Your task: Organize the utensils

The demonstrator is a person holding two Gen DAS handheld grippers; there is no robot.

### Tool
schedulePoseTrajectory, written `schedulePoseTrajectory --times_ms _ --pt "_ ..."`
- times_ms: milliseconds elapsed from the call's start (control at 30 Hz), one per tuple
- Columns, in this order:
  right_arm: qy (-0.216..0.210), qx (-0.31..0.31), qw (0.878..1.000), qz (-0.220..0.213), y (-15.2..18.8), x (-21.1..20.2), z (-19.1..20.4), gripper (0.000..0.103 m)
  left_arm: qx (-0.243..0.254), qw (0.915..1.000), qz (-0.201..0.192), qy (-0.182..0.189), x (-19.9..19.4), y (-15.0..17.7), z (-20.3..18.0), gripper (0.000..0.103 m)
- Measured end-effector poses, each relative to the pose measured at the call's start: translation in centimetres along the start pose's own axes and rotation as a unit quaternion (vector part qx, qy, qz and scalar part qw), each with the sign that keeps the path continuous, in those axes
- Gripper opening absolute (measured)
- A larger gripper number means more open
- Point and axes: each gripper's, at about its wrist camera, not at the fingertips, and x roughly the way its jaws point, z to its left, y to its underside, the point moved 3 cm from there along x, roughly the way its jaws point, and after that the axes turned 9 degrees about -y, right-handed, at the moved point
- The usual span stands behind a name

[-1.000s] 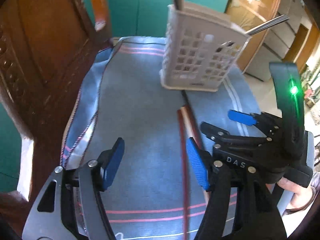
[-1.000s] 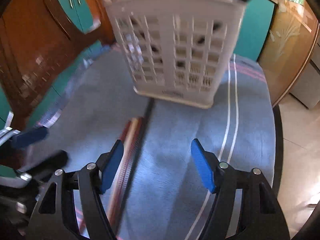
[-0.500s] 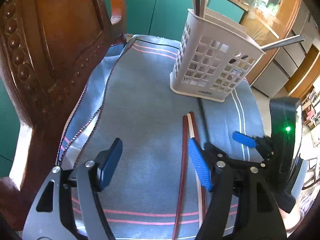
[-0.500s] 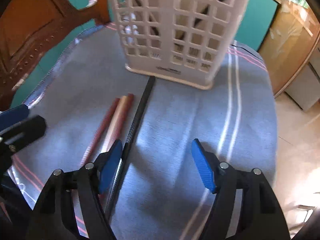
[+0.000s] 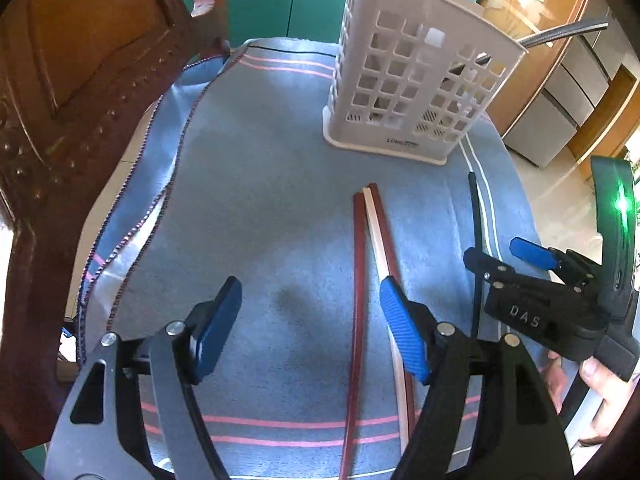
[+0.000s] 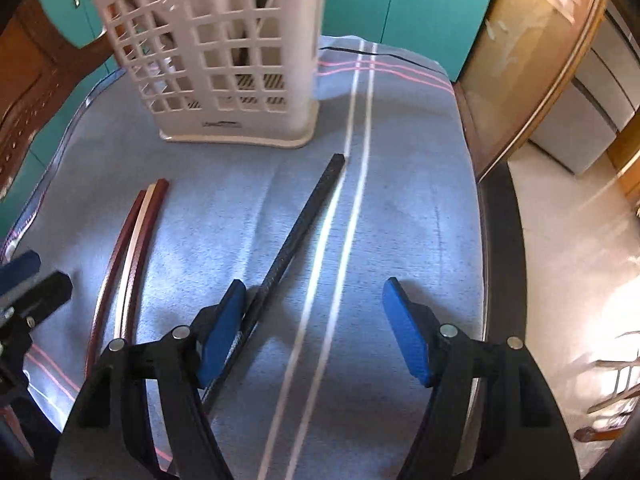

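Note:
A white lattice utensil holder [image 5: 416, 88] stands upright at the far side of a blue cloth [image 5: 260, 200], with a few utensils sticking out of it; it also shows in the right wrist view [image 6: 224, 60]. Two dark red chopsticks and a cream one [image 5: 372, 264] lie side by side on the cloth, seen at the left in the right wrist view [image 6: 132, 240]. A black chopstick [image 6: 296, 240] lies apart to their right [image 5: 475, 240]. My left gripper [image 5: 310, 332] is open and empty, its right finger over the cream chopstick. My right gripper [image 6: 312, 332] is open and empty, its left finger beside the black chopstick.
A carved wooden chair back [image 5: 80, 100] rises at the cloth's left edge. Teal cabinet doors [image 6: 420, 12] stand behind the table. The table's right edge [image 6: 484, 240] drops to a pale floor.
Both grippers have pulled back from the holder and stayed open. The black chopstick now lies apart to the right of the red and cream ones, beside the right gripper's left finger.

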Motion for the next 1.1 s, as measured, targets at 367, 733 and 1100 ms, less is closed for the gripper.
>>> schedulePoseTrajectory --times_ms 367,733,1100 --pt "0.000 -0.012 1.000 -0.004 -1.2 1.2 1.0 0.069 0.003 1.0000 0.004 0.002 0.2 0.0 -0.1 0.076" --pt "-0.042 -0.056 0.998 0.006 -0.4 -0.4 2.9 0.006 0.004 1.0000 0.006 -0.005 0.2 0.4 0.5 0.076" --pt "-0.035 -0.041 0.998 0.013 -0.1 -0.1 3.1 0.014 0.014 0.9998 0.011 -0.009 0.7 0.7 0.5 0.077"
